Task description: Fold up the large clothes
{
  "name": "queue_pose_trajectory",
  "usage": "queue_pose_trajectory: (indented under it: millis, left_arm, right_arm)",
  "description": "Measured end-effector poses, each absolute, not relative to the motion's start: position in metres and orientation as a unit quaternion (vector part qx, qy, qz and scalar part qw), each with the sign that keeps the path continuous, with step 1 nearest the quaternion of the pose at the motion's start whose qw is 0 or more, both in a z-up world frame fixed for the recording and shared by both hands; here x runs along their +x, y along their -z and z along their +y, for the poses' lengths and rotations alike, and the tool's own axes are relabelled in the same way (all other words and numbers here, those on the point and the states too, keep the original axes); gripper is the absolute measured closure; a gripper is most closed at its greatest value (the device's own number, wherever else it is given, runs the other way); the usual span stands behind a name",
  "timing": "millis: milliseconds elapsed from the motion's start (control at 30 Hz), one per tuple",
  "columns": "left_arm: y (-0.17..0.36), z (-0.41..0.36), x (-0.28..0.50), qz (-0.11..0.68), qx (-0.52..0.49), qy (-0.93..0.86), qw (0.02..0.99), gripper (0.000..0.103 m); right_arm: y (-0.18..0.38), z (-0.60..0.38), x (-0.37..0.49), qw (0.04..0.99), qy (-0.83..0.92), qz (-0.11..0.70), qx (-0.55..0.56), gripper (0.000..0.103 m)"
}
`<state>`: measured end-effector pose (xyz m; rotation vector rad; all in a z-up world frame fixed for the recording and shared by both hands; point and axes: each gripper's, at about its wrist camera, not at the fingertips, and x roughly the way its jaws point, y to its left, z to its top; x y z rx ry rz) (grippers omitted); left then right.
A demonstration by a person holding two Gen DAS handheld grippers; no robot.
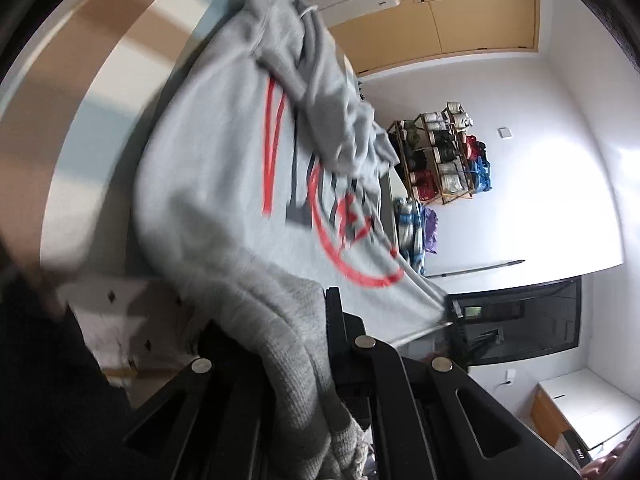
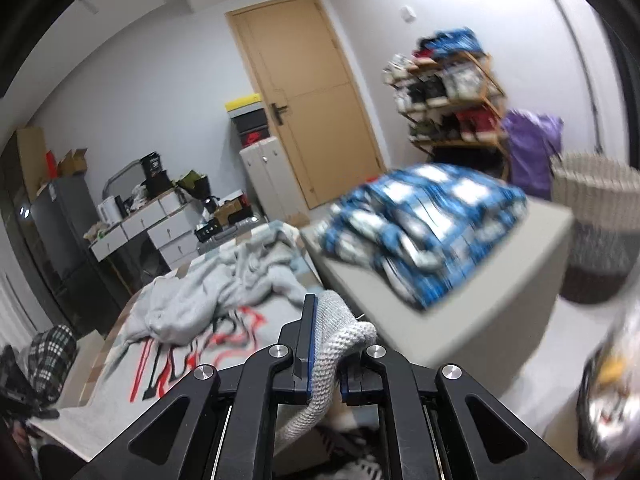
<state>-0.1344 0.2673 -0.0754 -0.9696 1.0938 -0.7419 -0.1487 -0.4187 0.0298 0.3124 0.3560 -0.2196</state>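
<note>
A large grey sweatshirt (image 1: 224,184) with red and dark lettering lies spread over the bed, its sleeves and hood bunched at the far end. My left gripper (image 1: 296,344) is shut on the ribbed hem of the sweatshirt, which drapes down between its fingers. In the right wrist view the same sweatshirt (image 2: 208,300) stretches away over the bed, and my right gripper (image 2: 328,328) is shut on its ribbed hem, lifted off the bed. The hem bulges out between the blue-edged pads.
A folded blue plaid garment (image 2: 424,220) lies on a grey table (image 2: 480,300) right of the bed. Behind stand a shoe rack (image 2: 448,92), a purple cloth (image 2: 528,148), a woven basket (image 2: 596,216), a wooden door (image 2: 312,92) and cluttered drawers (image 2: 152,224).
</note>
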Motion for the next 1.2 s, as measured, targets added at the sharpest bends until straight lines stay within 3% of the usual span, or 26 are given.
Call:
queue_pose_trajectory:
  millis: [300,600,933,1067,1167,1200]
  left_arm:
    - [0.02,0.275,-0.038,0.479,-0.439,0.315,0.692,0.103]
    - [-0.011,0.291,0.051,0.451,-0.486,0.278,0.695,0.103]
    - [0.026,0.311,0.144,0.469,-0.535,0.217,0.668,0.103]
    - [0.057,0.307,0.17,0.496,-0.557,0.193,0.638,0.103]
    - [0.077,0.306,0.187,0.506,-0.584,0.17,0.612,0.103]
    - [0.079,0.307,0.188,0.508,-0.591,0.17,0.604,0.103]
  right_arm:
    - [-0.102,-0.427,-0.011,0.964,0.06,0.217,0.143,0.095]
    - [-0.116,-0.436,0.144,0.95,0.085,0.268,0.139,0.095]
    - [-0.072,-0.452,0.3,0.921,0.146,0.352,0.085,0.095]
    - [-0.028,-0.463,0.357,0.881,0.169,0.433,0.091,0.093]
    - [0.001,-0.474,0.382,0.851,0.179,0.474,0.135,0.086]
    - [0.004,-0.477,0.386,0.85,0.189,0.473,0.136,0.079]
